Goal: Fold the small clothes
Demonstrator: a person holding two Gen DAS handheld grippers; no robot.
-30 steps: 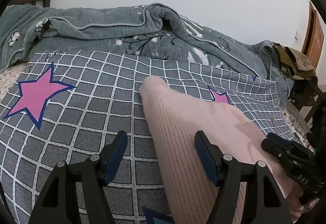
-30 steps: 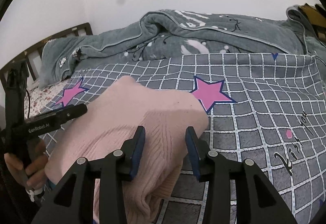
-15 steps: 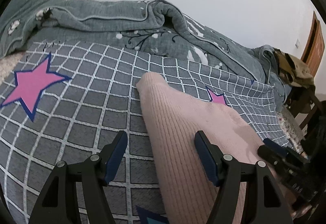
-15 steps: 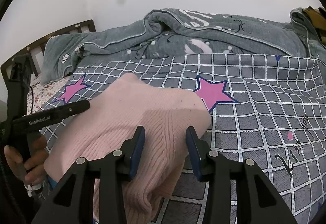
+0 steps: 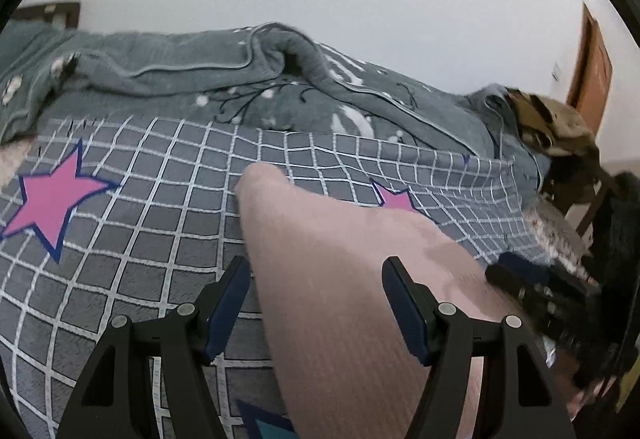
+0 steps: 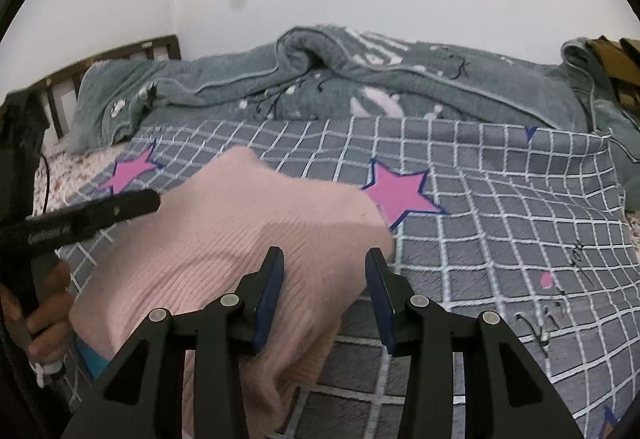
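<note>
A pink ribbed knit garment (image 5: 340,279) lies folded on the grey checked blanket (image 5: 160,199) with pink stars. My left gripper (image 5: 316,307) is open, its jaws wide apart above the garment's left edge, touching nothing. In the right wrist view the garment (image 6: 240,239) lies below my right gripper (image 6: 324,299), which is open with the cloth's right corner between the fingers but not pinched. The left gripper shows there as a black bar (image 6: 88,219) at the garment's left side. The right gripper shows blurred at the left view's right edge (image 5: 532,295).
A rumpled grey-green quilt (image 6: 360,87) lies along the back of the bed by the white wall. A dark wooden headboard (image 6: 120,59) is at the far left. A chair with brown clothes (image 5: 556,127) and a wooden door (image 5: 592,59) stand to the right.
Both grippers have drawn back slightly over the garment. The pink garment lies as before. The jaws of both stay apart.
</note>
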